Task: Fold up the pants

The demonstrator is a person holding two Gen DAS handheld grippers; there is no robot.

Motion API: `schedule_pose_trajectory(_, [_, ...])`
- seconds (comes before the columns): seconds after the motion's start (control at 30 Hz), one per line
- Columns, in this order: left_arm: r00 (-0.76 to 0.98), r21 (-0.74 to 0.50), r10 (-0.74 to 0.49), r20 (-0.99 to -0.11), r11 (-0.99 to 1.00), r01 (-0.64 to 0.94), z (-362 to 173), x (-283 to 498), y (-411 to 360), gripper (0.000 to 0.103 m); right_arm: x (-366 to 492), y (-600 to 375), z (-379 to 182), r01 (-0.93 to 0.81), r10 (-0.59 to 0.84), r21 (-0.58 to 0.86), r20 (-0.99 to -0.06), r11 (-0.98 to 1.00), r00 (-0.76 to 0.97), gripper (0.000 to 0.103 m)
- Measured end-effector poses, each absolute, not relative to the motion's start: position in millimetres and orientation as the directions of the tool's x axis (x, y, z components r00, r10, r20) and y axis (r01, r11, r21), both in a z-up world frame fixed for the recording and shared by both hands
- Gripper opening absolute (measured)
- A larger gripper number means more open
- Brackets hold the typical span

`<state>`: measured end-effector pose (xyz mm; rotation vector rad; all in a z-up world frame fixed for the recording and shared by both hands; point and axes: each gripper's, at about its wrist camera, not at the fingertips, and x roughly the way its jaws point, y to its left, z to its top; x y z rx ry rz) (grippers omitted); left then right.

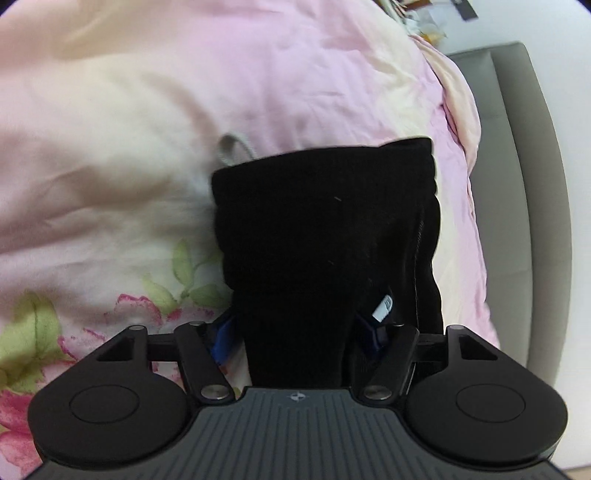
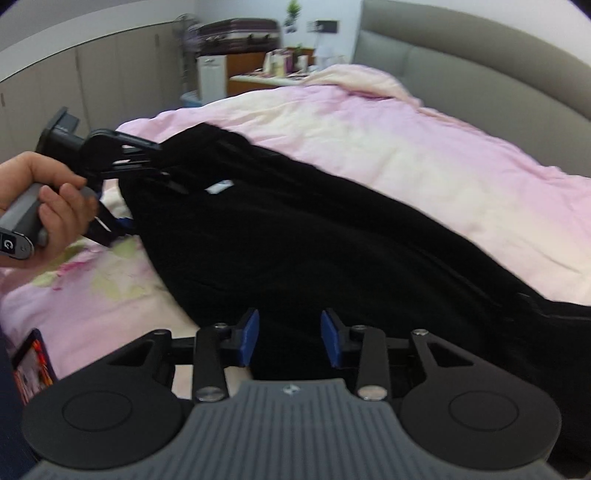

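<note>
Left gripper [image 1: 295,332] clenched on black pants [image 2: 314,240], lifting one end off the pink duvet [image 2: 406,147], right gripper [image 2: 289,341] released, over pants near the bed's edge

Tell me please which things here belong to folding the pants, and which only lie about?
For the job: pants, left tool shut on them, right tool open at their edge, quilt under them.

Lying about: suitcase, plant, headboard, phone.
</note>
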<state>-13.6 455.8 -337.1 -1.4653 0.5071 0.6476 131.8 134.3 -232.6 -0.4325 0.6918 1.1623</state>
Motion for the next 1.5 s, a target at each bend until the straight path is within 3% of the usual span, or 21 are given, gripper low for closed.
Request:
schedule_pose_trajectory(0.13, [0.756, -0.758, 0.086, -0.649, 0.010, -0.652, -332.9, -12.8, 457.3, 0.076, 139.4, 178.1, -242.4, -0.928, 0.712, 0.246, -0.701, 0.280, 0.029, 0.034])
schedule_pose_trajectory(0.3, [0.765, -0.764, 0.072, -0.640, 0.050, -0.644, -331.6, -5.2, 459.8, 0.076, 160.8, 207.1, -259.6, -0.856, 0.725, 0.322, -0.683, 0.405, 0.087, 0.036])
schedule_pose_trajectory(0.37, [0.769, -0.767, 0.066, -0.636, 0.049, -0.639, -332.8, -3.9, 461.5, 0.075, 170.3, 212.8, -272.6, -0.819, 0.659, 0.249, -0.727, 0.517, 0.195, 0.034])
schedule_pose_trajectory(0.4, [0.770, -0.768, 0.064, -0.635, 0.047, -0.638, -333.8, -4.1, 461.3, 0.070, 168.4, 217.9, -280.5, -0.822, 0.599, 0.143, -0.754, 0.551, 0.270, 0.032])
schedule_pose_trajectory(0.47, [0.766, -0.765, 0.062, -0.639, 0.049, -0.642, -334.8, -3.5, 461.9, 0.062, 160.5, 221.9, -294.8, -0.846, 0.581, 0.066, -0.755, 0.530, 0.305, 0.033])
schedule_pose_trajectory(0.53, [0.764, -0.763, 0.068, -0.642, 0.044, -0.645, -336.5, -4.7, 462.4, 0.052, 156.6, 221.1, -300.6, -0.828, 0.584, 0.083, -0.747, 0.555, 0.317, 0.033])
schedule_pose_trajectory(0.63, [0.772, -0.770, 0.079, -0.631, 0.063, -0.635, -336.0, -5.0, 462.0, 0.047, 148.8, 225.6, -299.7, -0.828, 0.575, 0.061, -0.747, 0.558, 0.332, 0.034])
schedule_pose_trajectory(0.93, [0.758, -0.626, 0.216, -0.616, 0.450, -0.637, -279.2, 15.6, 425.8, 0.043, 136.0, 178.5, -245.3, -0.880, 0.641, 0.093, -0.721, 0.466, 0.264, 0.035])
schedule_pose_trajectory(1.0, [0.764, -0.584, 0.238, -0.600, 0.522, -0.622, -266.7, 19.2, 413.7, 0.042, 130.2, 151.9, -230.5, -0.894, 0.651, 0.079, -0.713, 0.442, 0.259, 0.039])
schedule_pose_trajectory(1.2, [0.785, -0.335, 0.323, -0.529, 0.770, -0.543, -227.5, 36.5, 350.1, 0.042, 139.4, 61.6, -209.0, -0.856, 0.642, 0.093, -0.703, 0.508, 0.305, 0.040])
schedule_pose_trajectory(1.33, [0.778, -0.063, 0.385, -0.497, 0.877, -0.475, -210.8, 63.2, 293.1, 0.042, 164.2, 8.8, -202.9, -0.738, 0.633, 0.185, -0.669, 0.648, 0.388, 0.041])
schedule_pose_trajectory(1.5, [0.780, 0.300, 0.382, -0.496, 0.918, -0.259, -216.8, 117.8, 202.2, 0.043, 193.0, -43.1, -201.1, -0.560, 0.625, 0.343, -0.636, 0.754, 0.452, 0.041])
